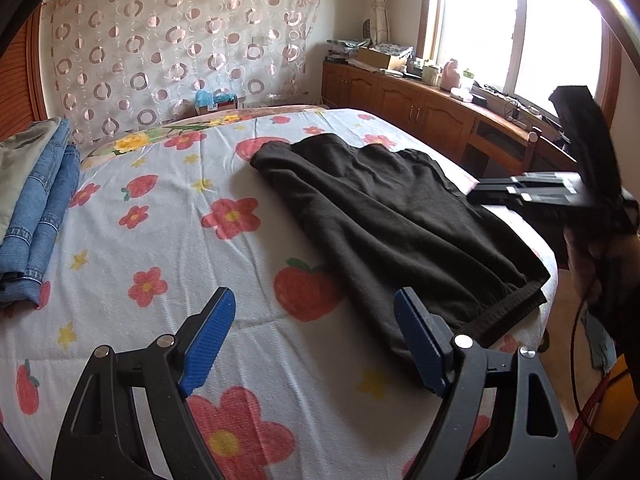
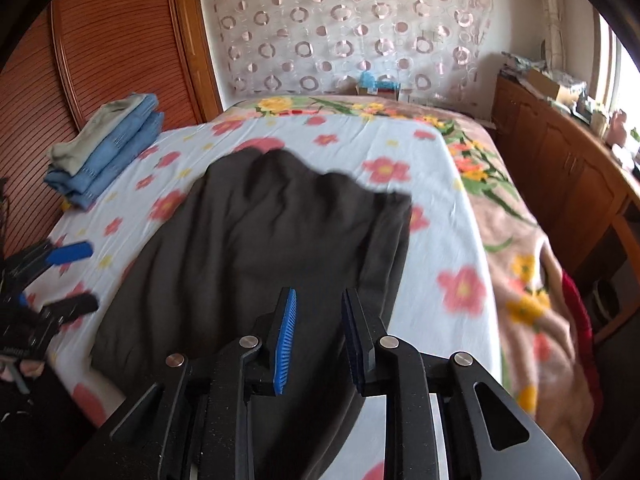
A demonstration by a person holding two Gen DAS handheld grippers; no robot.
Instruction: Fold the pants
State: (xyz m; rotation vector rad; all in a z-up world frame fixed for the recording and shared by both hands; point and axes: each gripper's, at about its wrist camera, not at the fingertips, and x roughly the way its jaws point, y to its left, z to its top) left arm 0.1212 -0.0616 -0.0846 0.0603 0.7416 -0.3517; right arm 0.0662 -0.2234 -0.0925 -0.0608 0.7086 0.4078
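Observation:
Dark brown pants (image 1: 380,220) lie spread flat on the flowered sheet (image 1: 160,240), their hem near the bed's right edge. My left gripper (image 1: 314,296) hovers open and wide over the sheet just left of the pants' near end, nothing between its blue pads. In the right wrist view the pants (image 2: 260,240) fill the middle. My right gripper (image 2: 320,294) sits low over their near right part with a narrow gap between the pads and no cloth pinched. The left gripper (image 2: 80,278) shows at the left edge. The right gripper (image 1: 520,192) shows side-on at the bed's right.
A stack of folded jeans (image 1: 36,208) and a grey-green garment sits at the bed's far left (image 2: 108,148). A wooden cabinet (image 1: 420,108) with clutter runs under the window at right. A floral blanket (image 2: 520,240) hangs over the bed's right side.

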